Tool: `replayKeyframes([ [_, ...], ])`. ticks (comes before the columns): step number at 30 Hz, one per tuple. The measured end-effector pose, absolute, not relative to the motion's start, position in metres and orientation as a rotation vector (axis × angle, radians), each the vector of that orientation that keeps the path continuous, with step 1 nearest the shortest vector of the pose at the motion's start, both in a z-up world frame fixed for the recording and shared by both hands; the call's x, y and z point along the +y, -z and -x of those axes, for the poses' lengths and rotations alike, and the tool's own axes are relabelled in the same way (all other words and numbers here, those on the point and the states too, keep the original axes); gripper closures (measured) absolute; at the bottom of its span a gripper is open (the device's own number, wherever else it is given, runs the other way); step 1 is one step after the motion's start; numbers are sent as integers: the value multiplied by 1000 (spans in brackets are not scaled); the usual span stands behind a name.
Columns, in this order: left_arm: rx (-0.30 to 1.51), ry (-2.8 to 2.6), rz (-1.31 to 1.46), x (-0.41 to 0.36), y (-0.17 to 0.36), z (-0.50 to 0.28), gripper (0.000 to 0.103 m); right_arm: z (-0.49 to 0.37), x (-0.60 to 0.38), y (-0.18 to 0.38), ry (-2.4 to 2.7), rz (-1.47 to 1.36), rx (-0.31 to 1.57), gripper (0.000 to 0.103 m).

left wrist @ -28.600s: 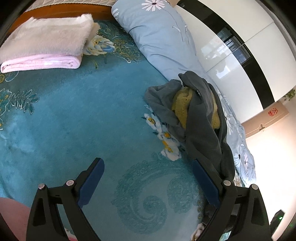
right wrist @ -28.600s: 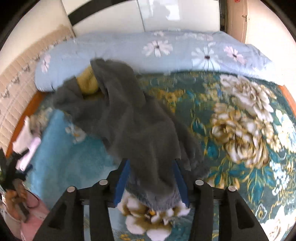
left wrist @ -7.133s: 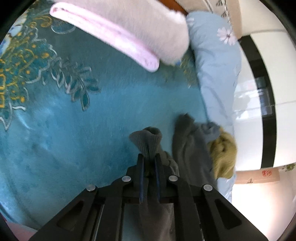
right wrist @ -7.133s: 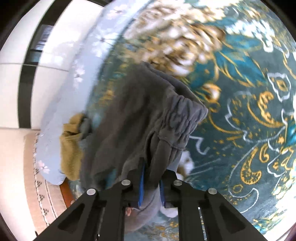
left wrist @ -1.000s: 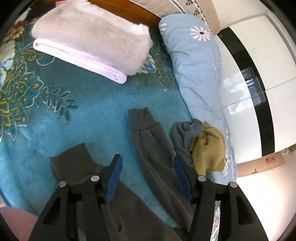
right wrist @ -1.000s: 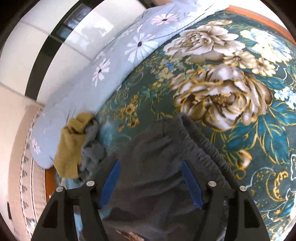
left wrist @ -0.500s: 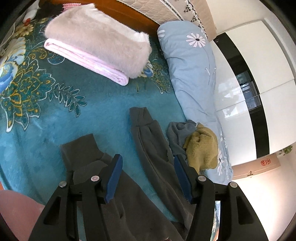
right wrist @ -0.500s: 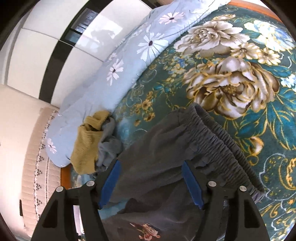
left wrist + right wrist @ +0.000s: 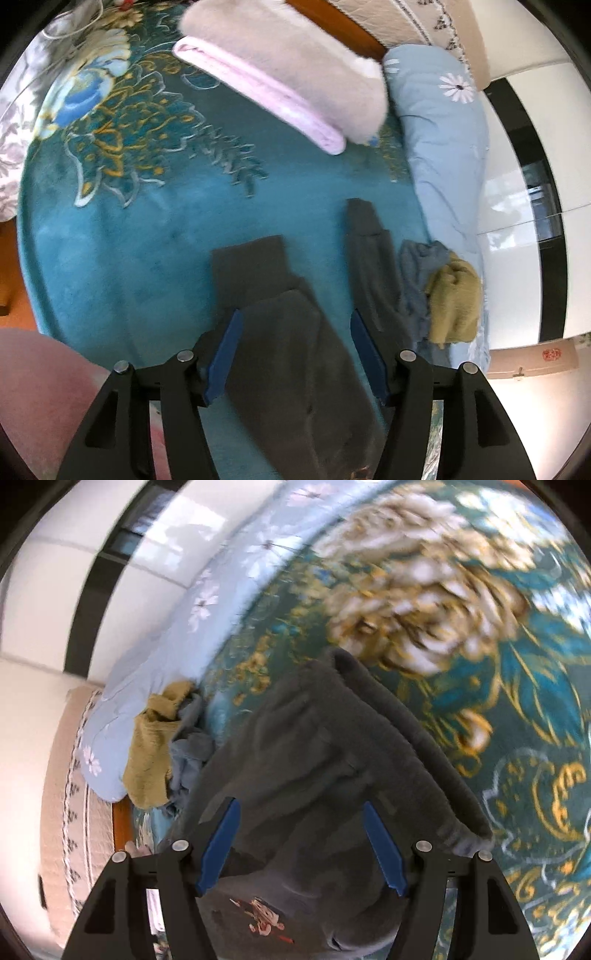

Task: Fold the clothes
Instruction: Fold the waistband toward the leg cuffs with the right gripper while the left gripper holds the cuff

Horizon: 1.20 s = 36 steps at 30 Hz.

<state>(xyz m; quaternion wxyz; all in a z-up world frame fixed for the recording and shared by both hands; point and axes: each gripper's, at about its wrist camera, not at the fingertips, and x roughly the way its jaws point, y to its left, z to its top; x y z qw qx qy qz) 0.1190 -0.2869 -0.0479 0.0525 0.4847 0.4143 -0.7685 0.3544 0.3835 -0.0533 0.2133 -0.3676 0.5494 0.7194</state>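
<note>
My left claw (image 9: 295,354) is released, its 2 blue-padded fingers (image 9: 223,354) spread wide and gripping nothing. It hangs above the grey trousers (image 9: 295,350), which lie spread on the teal floral blanket (image 9: 129,229) covering the bed. From the left wrist view, 2 trouser legs run away from the claw: the nearer leg ends in a broad flat cuff (image 9: 251,266) and passes between my fingers, while the farther leg (image 9: 369,251) lies to its right with a narrower cuff. A strip of blanket shows between the 2 legs.

Just beside the farther leg sits a small heap made of a blue-grey garment (image 9: 417,280) and a mustard-yellow garment (image 9: 454,302), touching each other and resting against the long pale-blue pillow (image 9: 443,147) with daisy print. A folded pink-and-white plush blanket (image 9: 288,81) lies well apart from the trousers, near the wooden bed frame.

My right claw (image 9: 306,842) is likewise released, fingers (image 9: 384,845) wide apart and empty. It hangs above the waist end of the grey trousers (image 9: 332,757); the gathered elastic waistband (image 9: 417,746) runs diagonally to the right of the claw, lying on the large cream-and-gold flower pattern of the blanket (image 9: 517,701). A small cartoon print (image 9: 262,915) shows on the trouser fabric near the claw's base. The mustard-yellow garment (image 9: 155,746) and blue-grey garment (image 9: 188,753) appear at left, against the pillow (image 9: 192,635). This view is motion-blurred.
</note>
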Motion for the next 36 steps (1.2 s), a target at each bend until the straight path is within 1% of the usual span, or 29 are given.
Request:
replayKeyframes([
  [3, 1251, 2289, -1528, -289, 56, -116, 37, -371, 389, 63, -1870, 1024, 1659, 31],
  [6, 1184, 2223, -1637, -288, 74, -109, 37, -393, 394, 64, -1801, 950, 1752, 31],
  [8, 1159, 2186, -1699, -288, 86, -105, 37, -404, 394, 61, -1783, 923, 1754, 31],
  [13, 1240, 2122, -1698, -290, 105, -106, 37, -422, 385, 65, -1762, 970, 1716, 31],
  [19, 1263, 2104, -1757, -271, 120, -103, 39, -439, 363, 76, -1731, 1000, 1720, 34],
  [22, 1265, 2076, -1789, -267, 126, -101, 39, -438, 350, 87, -1719, 1081, 1709, 34],
  [25, 1296, 2054, -1791, -268, 130, -102, 39, -434, 338, 104, -1677, 1100, 1750, 34],
  [26, 1306, 2052, -1788, -268, 130, -103, 39, -431, 335, 108, -1671, 1097, 1772, 36],
  [28, 1327, 2047, -1783, -269, 132, -104, 39, -419, 329, 114, -1674, 1105, 1776, 46],
  [29, 1337, 2045, -1780, -270, 132, -104, 39, -414, 327, 115, -1675, 1114, 1764, 56],
  [30, 1350, 2043, -1777, -271, 132, -104, 40, -409, 325, 116, -1673, 1123, 1752, 64],
  [32, 1381, 2035, -1771, -273, 133, -106, 49, -402, 323, 115, -1672, 1130, 1736, 67],
  [33, 1392, 2032, -1770, -273, 134, -106, 52, -399, 323, 113, -1674, 1133, 1727, 71],
  [34, 1400, 2030, -1769, -273, 134, -106, 58, -398, 322, 112, -1677, 1135, 1721, 73],
  [35, 1407, 2034, -1770, -273, 134, -107, 66, -397, 322, 110, -1682, 1135, 1716, 79],
  [36, 1411, 2039, -1770, -273, 133, -107, 70, -397, 322, 108, -1684, 1136, 1711, 83],
])
